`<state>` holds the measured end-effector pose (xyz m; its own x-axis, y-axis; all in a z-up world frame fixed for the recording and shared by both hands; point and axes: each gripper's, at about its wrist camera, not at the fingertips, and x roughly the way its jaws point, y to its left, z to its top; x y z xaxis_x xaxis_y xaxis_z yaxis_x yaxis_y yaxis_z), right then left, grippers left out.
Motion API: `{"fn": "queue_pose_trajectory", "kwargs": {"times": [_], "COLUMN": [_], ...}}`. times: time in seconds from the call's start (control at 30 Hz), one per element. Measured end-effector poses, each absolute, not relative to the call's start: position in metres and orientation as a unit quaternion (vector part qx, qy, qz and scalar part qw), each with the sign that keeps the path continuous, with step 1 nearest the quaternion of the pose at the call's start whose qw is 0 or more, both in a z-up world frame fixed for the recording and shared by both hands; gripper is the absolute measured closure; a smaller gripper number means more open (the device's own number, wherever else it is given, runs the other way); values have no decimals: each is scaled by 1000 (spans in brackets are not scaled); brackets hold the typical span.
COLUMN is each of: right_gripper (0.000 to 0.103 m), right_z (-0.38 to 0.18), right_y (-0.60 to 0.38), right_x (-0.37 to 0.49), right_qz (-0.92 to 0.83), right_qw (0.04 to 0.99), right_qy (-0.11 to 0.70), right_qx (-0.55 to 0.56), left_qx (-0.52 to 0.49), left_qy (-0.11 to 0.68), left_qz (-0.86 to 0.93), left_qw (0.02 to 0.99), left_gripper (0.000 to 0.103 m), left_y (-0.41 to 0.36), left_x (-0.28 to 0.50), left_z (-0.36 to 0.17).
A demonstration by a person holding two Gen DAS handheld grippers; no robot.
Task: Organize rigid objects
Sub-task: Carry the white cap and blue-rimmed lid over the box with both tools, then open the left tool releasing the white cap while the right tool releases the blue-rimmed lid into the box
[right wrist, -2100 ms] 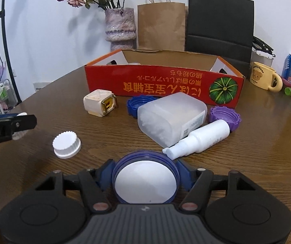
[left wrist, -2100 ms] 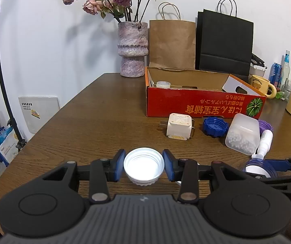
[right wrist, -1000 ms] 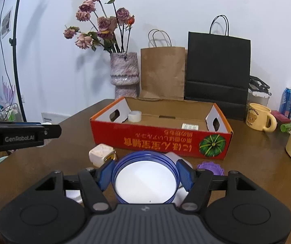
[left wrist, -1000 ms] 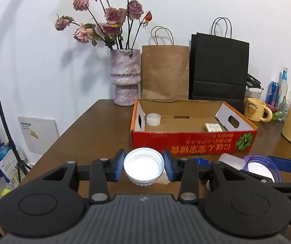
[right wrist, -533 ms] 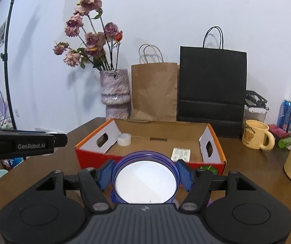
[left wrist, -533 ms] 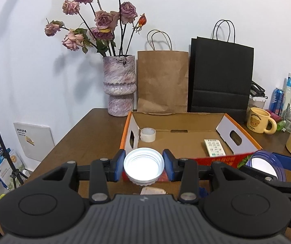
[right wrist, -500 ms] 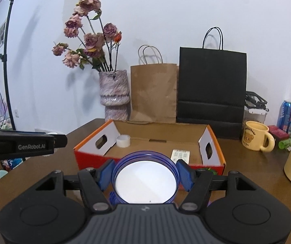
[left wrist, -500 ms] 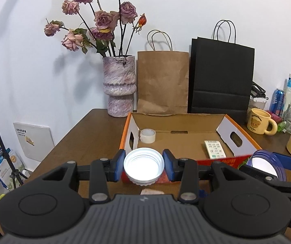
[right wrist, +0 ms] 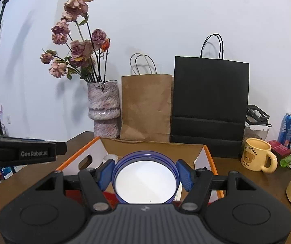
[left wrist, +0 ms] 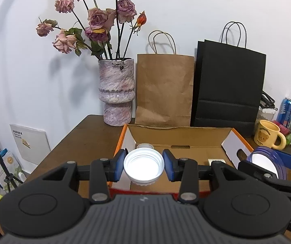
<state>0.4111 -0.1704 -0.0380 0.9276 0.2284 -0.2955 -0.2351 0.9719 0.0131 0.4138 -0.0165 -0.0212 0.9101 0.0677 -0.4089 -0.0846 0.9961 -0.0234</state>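
The left gripper (left wrist: pixel 143 167) pinches a white lid (left wrist: pixel 143 166) between its 2 blue pads (left wrist: pixel 118 167), one pressed on each side of the rim, with the lid's hollow side facing the camera. The right gripper (right wrist: pixel 145 175) stands wider and clamps a larger blue lid (right wrist: pixel 145 181) the same way, its white inside turned to the camera; in the left wrist view that blue lid (left wrist: pixel 267 165) shows at the right edge, held beside the box's right end.

Both lids hang above the near wall of the open cardboard box (left wrist: pixel 178 136), which sits on the brown table (left wrist: pixel 84 140). Inside the box lie a small white cap (left wrist: pixel 145 146) near the left end and a flat white card (left wrist: pixel 215 161), mostly hidden by the gripper.

Compared with 2 seconds ago, both lids have been lifted off the table and carried toward the box; the loose things that lay in front of the box then are now out of sight below the grippers. Both grips are unchanged. Behind the box stand a vase (left wrist: pixel 117 93) of dried roses, a brown paper bag (left wrist: pixel 164 89) and a black paper bag (left wrist: pixel 229 85), with a yellow mug (left wrist: pixel 267 135) to the right.
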Motion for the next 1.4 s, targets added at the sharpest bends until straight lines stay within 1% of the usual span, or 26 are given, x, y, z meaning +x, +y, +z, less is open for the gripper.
{"fn": "queue_pose_trajectory", "kwargs": {"times": [0.6,0.8,1.07,1.3,1.33,1.37,1.4], "right_gripper": [38,38,38,38,37,37,36], "right_z": [-49,-54,-66,-78,-79,-81,-83], "right_y": [-179,-179,-181,-182,-182,-183,-183], "right_x": [481,502,527,538,539,540,542], "right_qz": [103,101,93,88,89,87,83], "right_qw": [982,981,979,976,975,974,973], "right_qy": [157,164,180,199,204,209,216], "right_qx": [1,-4,-11,-17,-18,-19,-20], "left_qx": [-47,-35,-9,13,16,18,20], "left_qy": [214,217,239,254,255,255,250], "left_qz": [34,36,40,35,36,37,40], "left_qw": [975,975,970,967,966,966,967], "left_gripper": [62,62,62,62,58,42,32], "left_y": [-16,-20,-27,-34,-35,-35,-36], "left_x": [480,501,531,542,542,542,540], "left_z": [-26,-31,-49,-62,-63,-63,-62]}}
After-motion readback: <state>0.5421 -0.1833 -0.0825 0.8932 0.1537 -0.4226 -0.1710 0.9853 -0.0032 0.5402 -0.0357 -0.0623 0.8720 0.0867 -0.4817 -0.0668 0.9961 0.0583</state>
